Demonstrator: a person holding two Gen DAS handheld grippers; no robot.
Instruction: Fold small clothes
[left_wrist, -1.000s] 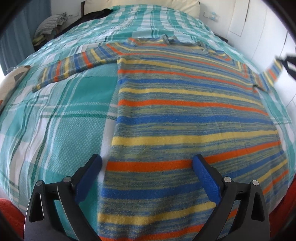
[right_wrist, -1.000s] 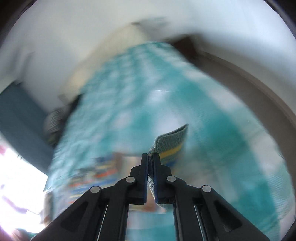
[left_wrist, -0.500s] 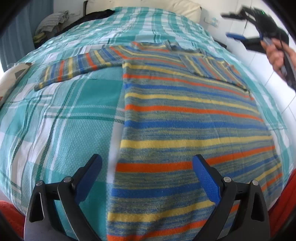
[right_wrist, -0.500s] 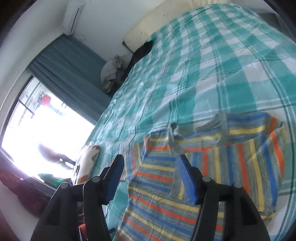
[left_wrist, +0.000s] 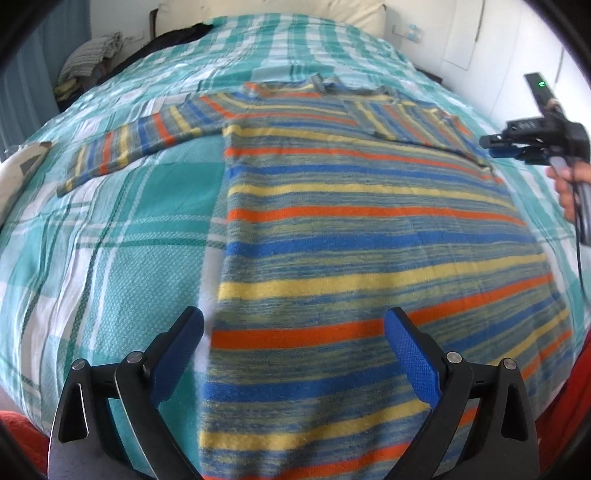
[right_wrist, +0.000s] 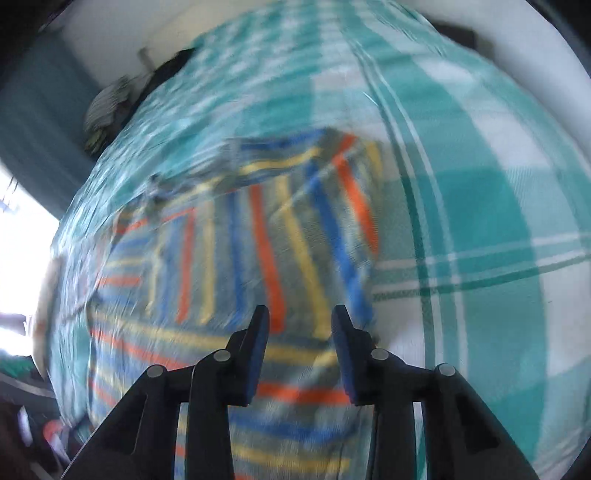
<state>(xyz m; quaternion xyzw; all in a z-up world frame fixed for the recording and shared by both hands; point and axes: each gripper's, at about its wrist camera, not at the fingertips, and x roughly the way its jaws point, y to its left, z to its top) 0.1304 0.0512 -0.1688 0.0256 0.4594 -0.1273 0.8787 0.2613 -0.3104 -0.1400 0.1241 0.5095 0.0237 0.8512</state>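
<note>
Sweater: the striped sweater (left_wrist: 369, 236) lies flat on the checked bed cover (left_wrist: 110, 240), filling the centre and right of the left wrist view.
Done: one sleeve (left_wrist: 402, 118) is folded onto the chest, upper right.
Left to do: the other sleeve (left_wrist: 125, 151) is spread out at upper left; the body is unfolded.
Left gripper (left_wrist: 293, 345): jaws wide apart, empty, above the hem.
Right gripper (right_wrist: 299, 345): jaws apart, empty, over the folded sleeve; its view is blurred.
</note>
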